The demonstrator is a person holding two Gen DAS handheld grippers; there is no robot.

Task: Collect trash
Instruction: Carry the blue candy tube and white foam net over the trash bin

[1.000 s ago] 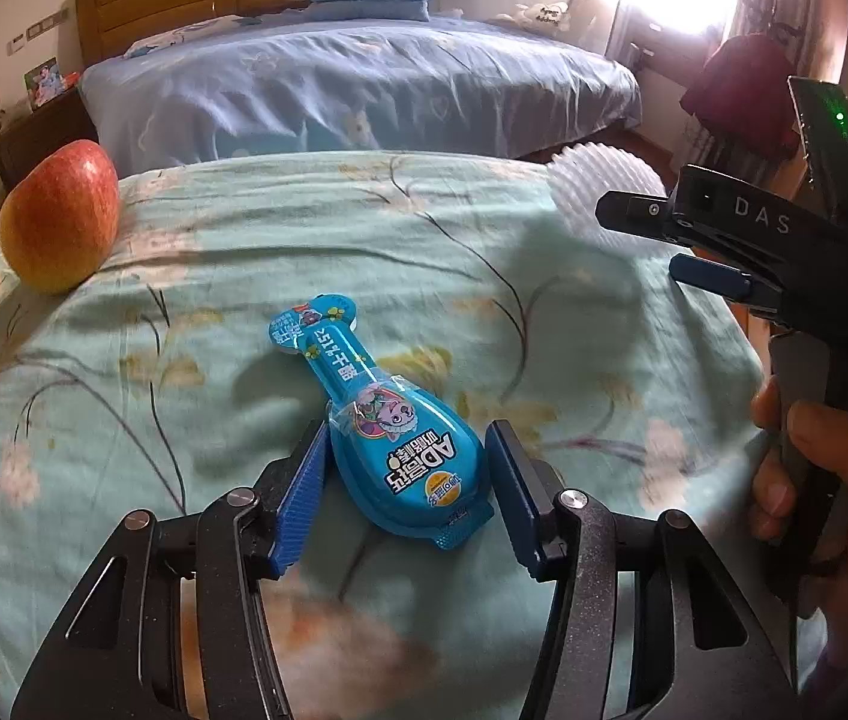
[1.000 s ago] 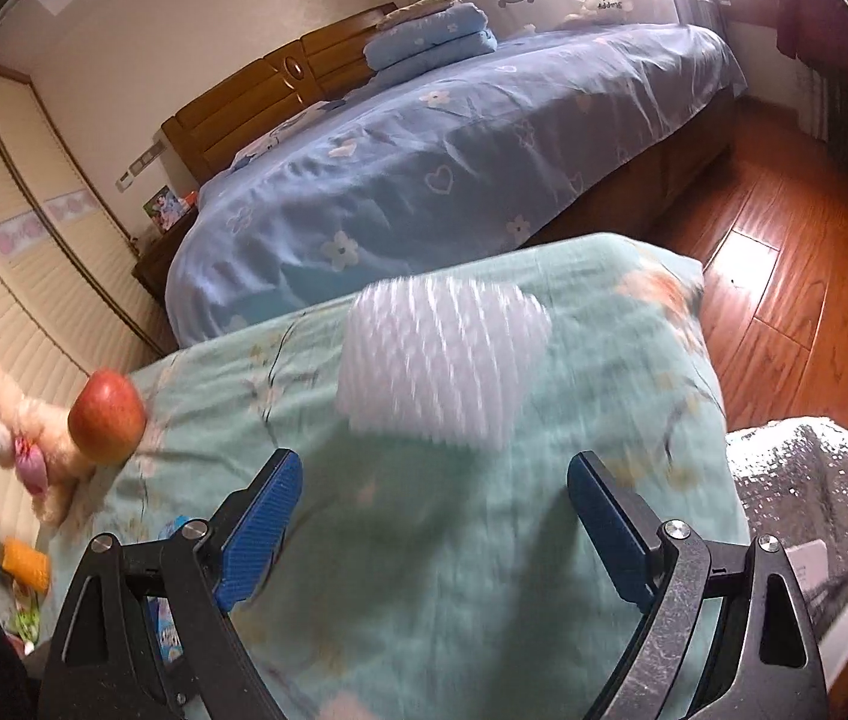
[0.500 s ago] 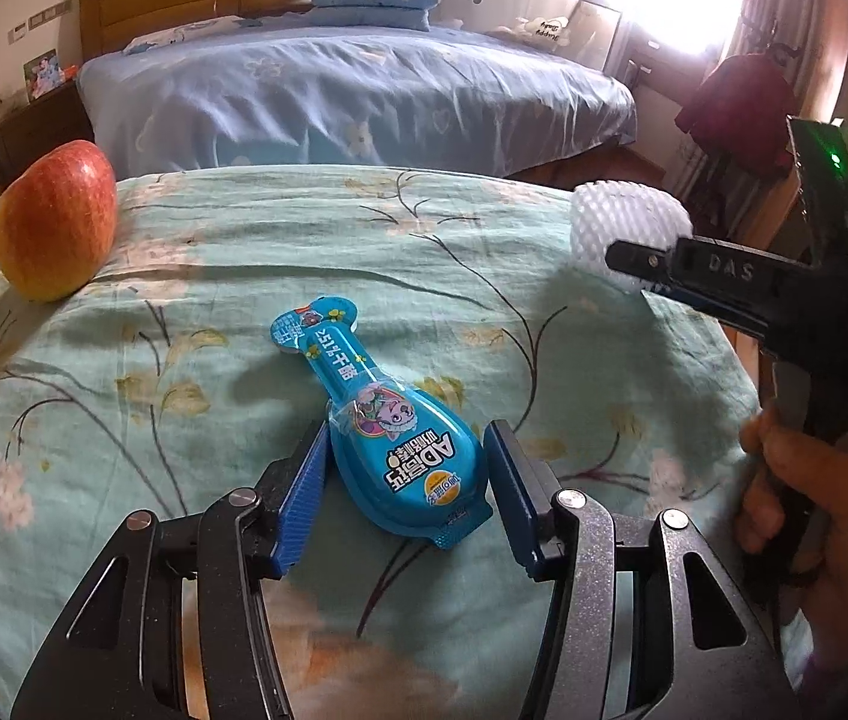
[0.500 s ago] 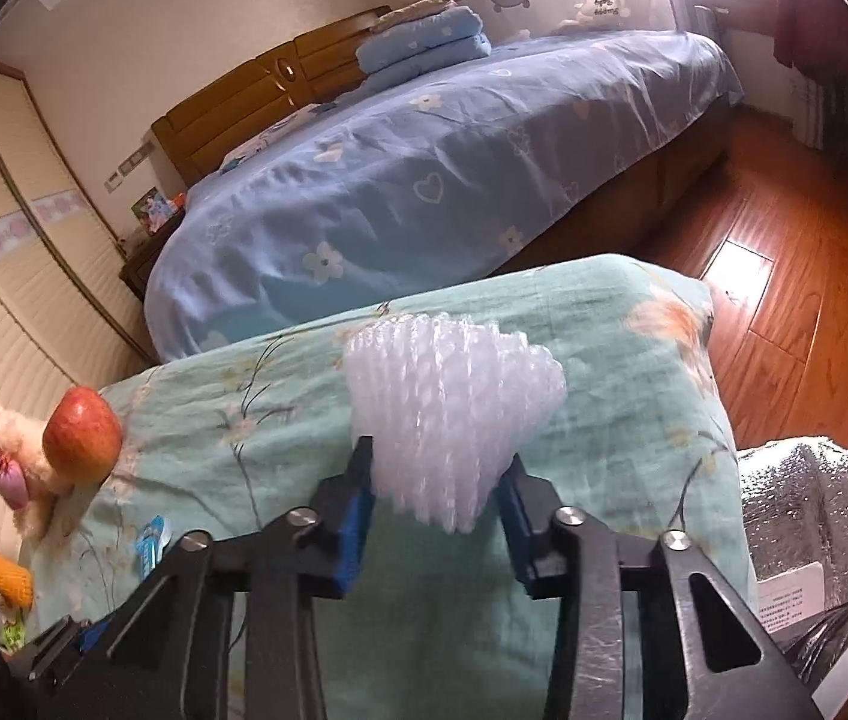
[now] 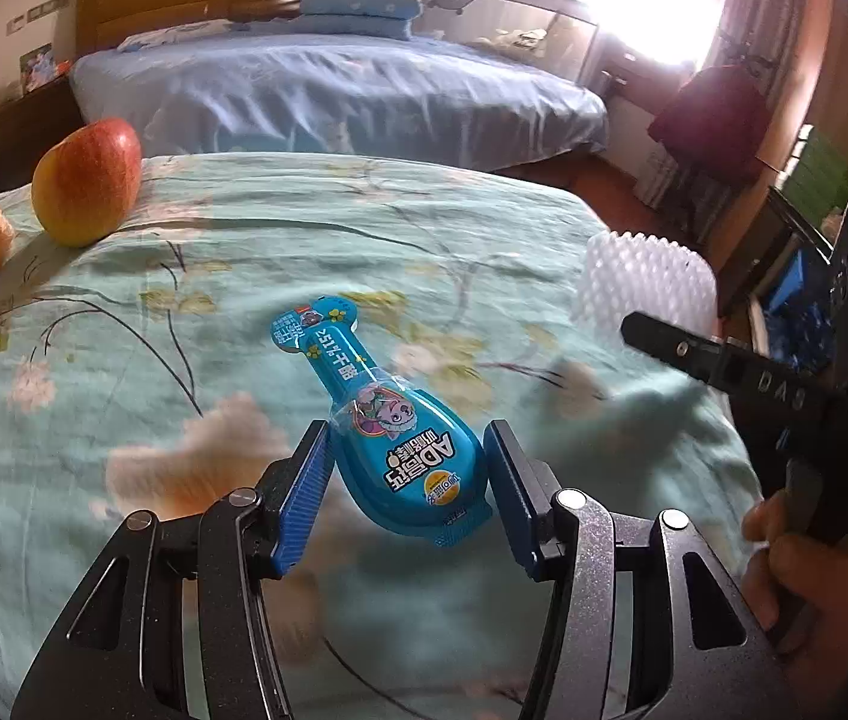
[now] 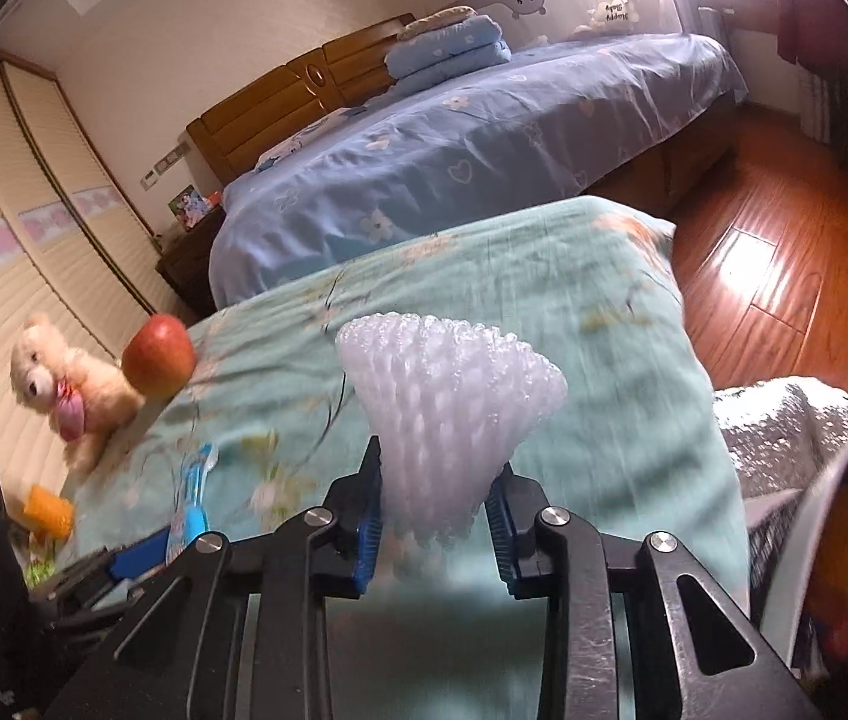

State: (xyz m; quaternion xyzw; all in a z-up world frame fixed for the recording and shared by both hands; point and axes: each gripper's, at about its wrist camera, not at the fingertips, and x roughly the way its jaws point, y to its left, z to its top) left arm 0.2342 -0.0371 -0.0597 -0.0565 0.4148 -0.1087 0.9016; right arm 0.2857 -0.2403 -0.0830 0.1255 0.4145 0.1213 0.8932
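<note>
Foam fruit net (image 6: 445, 414), white, is pinched at its narrow lower end by our right tool (image 6: 435, 516) and held above the floral cloth (image 6: 604, 312). Our left tool (image 5: 409, 483) closes its blue pads on the wide end of a blue snack packet (image 5: 385, 420) lying on that cloth. An apple (image 5: 87, 180) sits beside a plush bear (image 6: 64, 384).

Left gripper (image 5: 406, 480): black linkage arms w/ silver pivot screws, ribbed blue pads (image 5: 303, 495). Right gripper (image 6: 435, 513): same build; body marked "DAS", green LED. Bare hand (image 5: 808, 570) below "DAS" marking.
</note>
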